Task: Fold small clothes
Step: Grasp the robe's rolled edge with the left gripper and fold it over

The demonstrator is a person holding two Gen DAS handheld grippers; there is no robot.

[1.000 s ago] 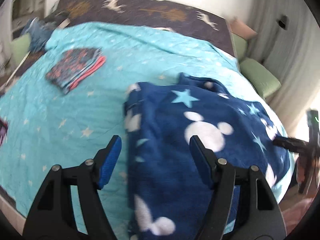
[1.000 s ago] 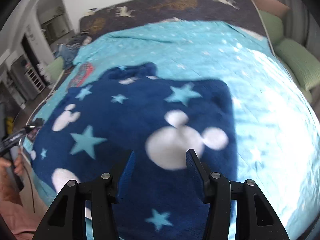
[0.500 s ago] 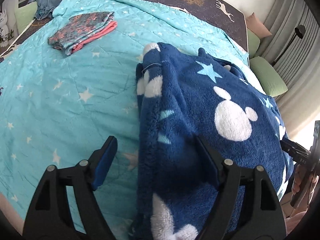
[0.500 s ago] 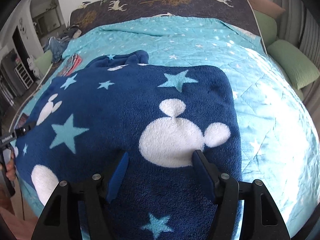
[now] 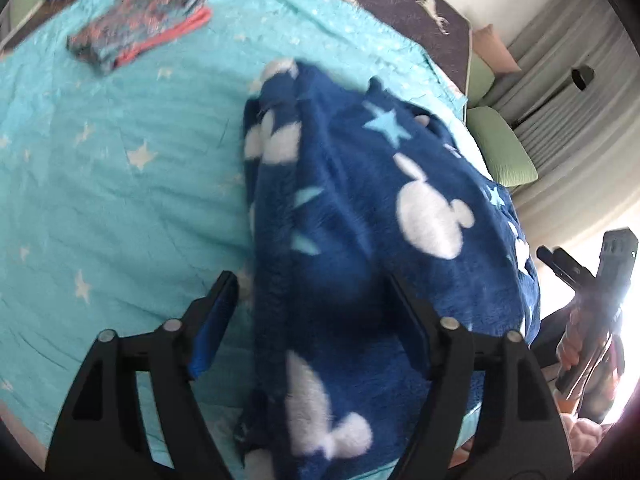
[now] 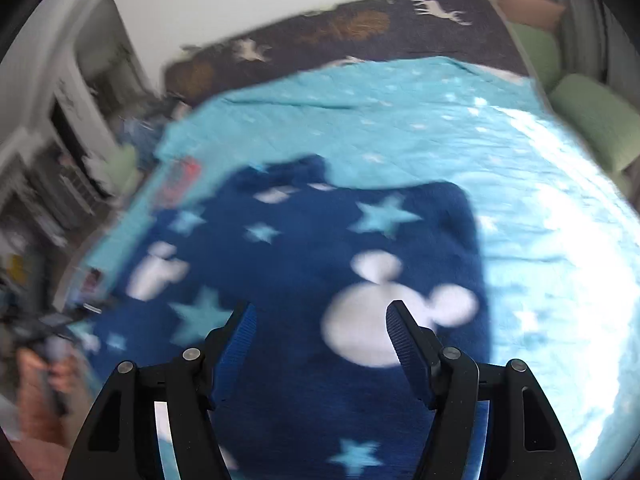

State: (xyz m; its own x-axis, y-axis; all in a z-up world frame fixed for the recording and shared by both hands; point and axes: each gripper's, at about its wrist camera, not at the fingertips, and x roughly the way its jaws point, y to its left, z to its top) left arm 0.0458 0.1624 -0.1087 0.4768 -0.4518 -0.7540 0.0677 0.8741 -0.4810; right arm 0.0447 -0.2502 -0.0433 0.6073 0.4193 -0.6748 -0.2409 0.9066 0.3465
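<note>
A dark blue fleece garment (image 5: 360, 216) with white mouse-head shapes and pale stars lies on the turquoise bedspread (image 5: 120, 184). My left gripper (image 5: 312, 304) is open low over the garment's bunched left edge, which runs between the fingers without being pinched. In the right wrist view the same garment (image 6: 304, 248) lies spread flat. My right gripper (image 6: 320, 328) hangs open above its near part, gripping nothing. That gripper also shows at the left wrist view's right edge as a black tool in a hand (image 5: 580, 276). The picture is blurred.
A folded patterned garment (image 5: 136, 24) with a coral edge lies far left on the bedspread. A dark deer-print blanket (image 6: 400, 32) covers the head end. Green cushions (image 6: 596, 120) line the right side. Shelving (image 6: 60, 184) stands beyond the bed's left side.
The left gripper sank and rolled toward the garment's left edge, which now lies between its jaws. The right gripper's jaws widened and it lifted off the fleece; its view is now blurred.
</note>
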